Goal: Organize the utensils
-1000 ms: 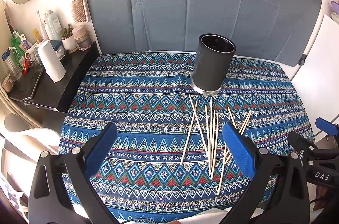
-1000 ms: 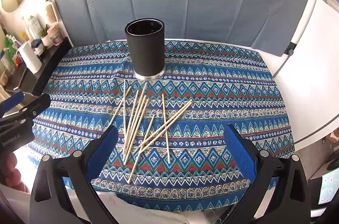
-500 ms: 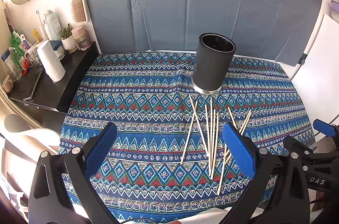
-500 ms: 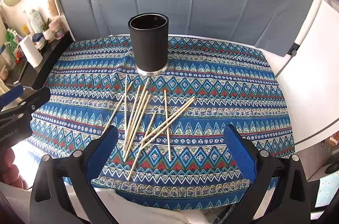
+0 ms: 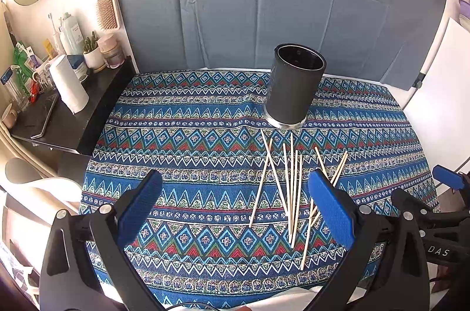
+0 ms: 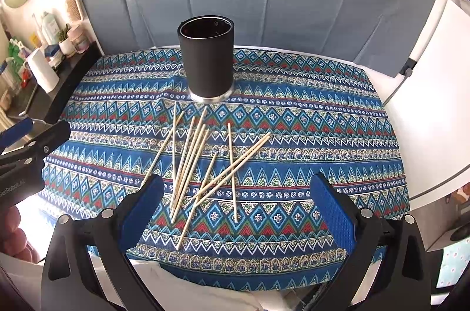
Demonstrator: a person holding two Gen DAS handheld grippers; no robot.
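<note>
Where sticks (image 6: 202,164) lie, tool (image 6: 238,211) above.

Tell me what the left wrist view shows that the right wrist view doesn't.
Only the left wrist view shows the open left gripper head-on and the black side shelf up close, with its paper towel roll. Only the right wrist view shows the open right gripper head-on and a hand at its left edge. Both show the black cup upright on the patterned cloth, with the wooden sticks scattered before it.
</note>
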